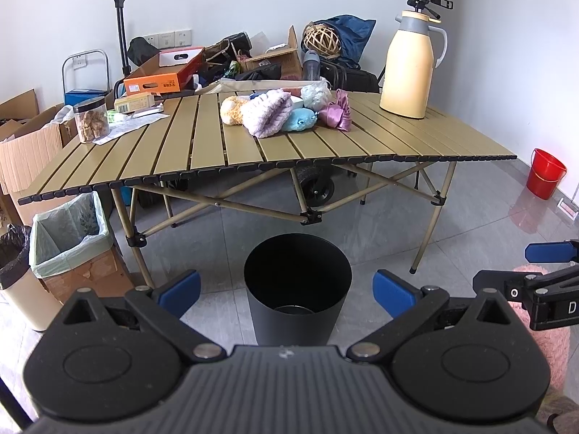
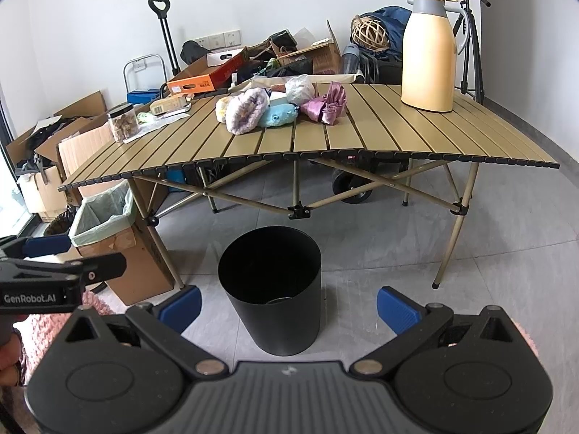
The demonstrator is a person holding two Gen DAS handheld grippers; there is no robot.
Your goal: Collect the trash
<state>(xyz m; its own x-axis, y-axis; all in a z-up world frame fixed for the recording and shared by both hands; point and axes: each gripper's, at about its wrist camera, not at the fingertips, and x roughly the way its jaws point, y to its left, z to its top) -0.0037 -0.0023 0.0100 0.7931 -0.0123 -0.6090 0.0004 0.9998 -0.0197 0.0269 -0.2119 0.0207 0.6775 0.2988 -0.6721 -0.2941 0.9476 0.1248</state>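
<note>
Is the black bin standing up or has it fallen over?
Standing up. The black bin rests on the floor with its round mouth facing upward, in front of the table.

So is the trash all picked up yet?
Not yet. Both claws, left and right, are open and hold nothing. The black bin on the floor looks nearly empty. The paper scraps beside the jar lie on the table.

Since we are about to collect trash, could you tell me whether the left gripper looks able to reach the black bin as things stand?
Probably yes: the left gripper is open, and the black bin stands on bare floor directly ahead with nothing between them.
</note>
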